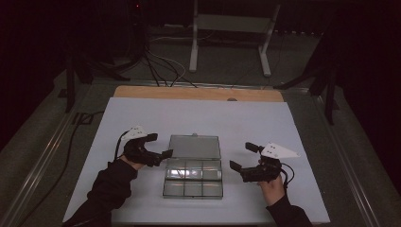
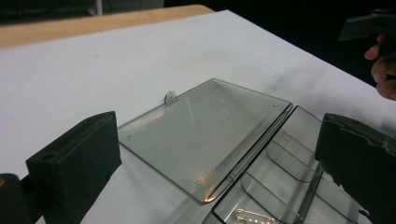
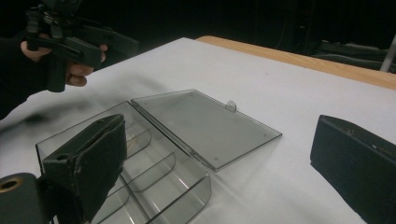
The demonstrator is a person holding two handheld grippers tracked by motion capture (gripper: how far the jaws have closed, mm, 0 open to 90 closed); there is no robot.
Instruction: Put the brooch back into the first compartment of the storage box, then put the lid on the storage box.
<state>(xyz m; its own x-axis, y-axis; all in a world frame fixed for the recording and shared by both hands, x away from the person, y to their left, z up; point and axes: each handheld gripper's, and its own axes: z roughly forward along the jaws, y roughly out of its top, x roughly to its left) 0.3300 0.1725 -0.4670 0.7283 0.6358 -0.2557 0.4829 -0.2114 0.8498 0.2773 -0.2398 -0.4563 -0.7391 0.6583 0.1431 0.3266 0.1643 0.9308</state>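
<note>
Between 2 spread grippers, left (image 1: 163, 145) and right (image 1: 240, 156), lies the box (image 1: 193, 182), lid (image 1: 195, 146) open flat. Both hold nothing; closing the lid likely comes next, needing a pinch at its far edge.

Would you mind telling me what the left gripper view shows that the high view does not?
Left gripper view alone: a small gold clip lying in a near compartment of the clear box, seen between open jaws.

High view alone: both grippers, left gripper and right gripper, flanking the box, neither holding anything.

Shared: the box with its lid laid flat open on the white table.
</note>
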